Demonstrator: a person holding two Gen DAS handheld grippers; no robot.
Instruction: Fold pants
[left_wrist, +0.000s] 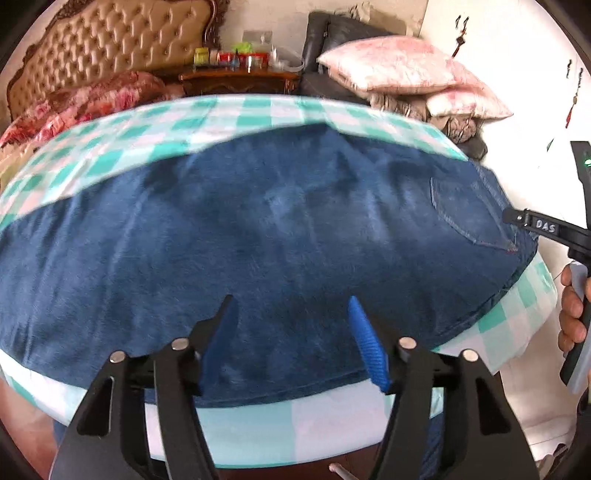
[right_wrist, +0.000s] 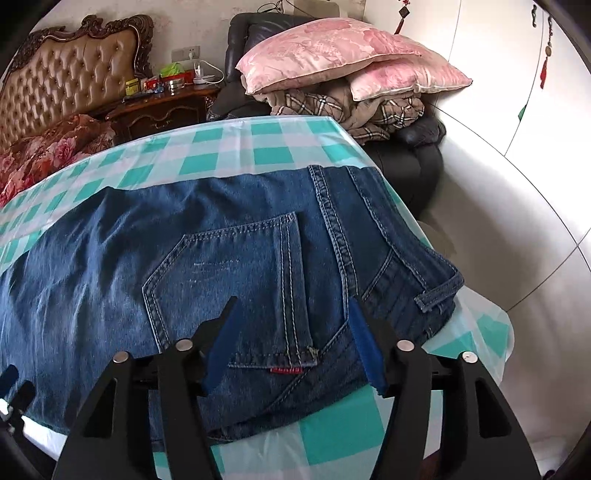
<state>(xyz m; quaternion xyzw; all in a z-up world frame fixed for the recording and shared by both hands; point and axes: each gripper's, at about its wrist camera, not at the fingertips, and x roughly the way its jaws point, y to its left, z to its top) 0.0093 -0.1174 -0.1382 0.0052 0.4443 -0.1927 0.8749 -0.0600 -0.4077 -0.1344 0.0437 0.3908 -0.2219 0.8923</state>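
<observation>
Blue jeans (right_wrist: 229, 258) spread flat across the checkered tabletop (right_wrist: 229, 147).
Both left gripper (left_wrist: 291, 306) and right gripper (right_wrist: 293, 308) poised over the denim, fingers apart, gripping nothing.

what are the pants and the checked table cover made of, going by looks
Pants: blue denim, matte and faded, with a woven twill look, pale double stitching and a back pocket. Cover: likely thin plastic or oilcloth; it looks glossy, and its hanging corner seems slightly see-through.
</observation>
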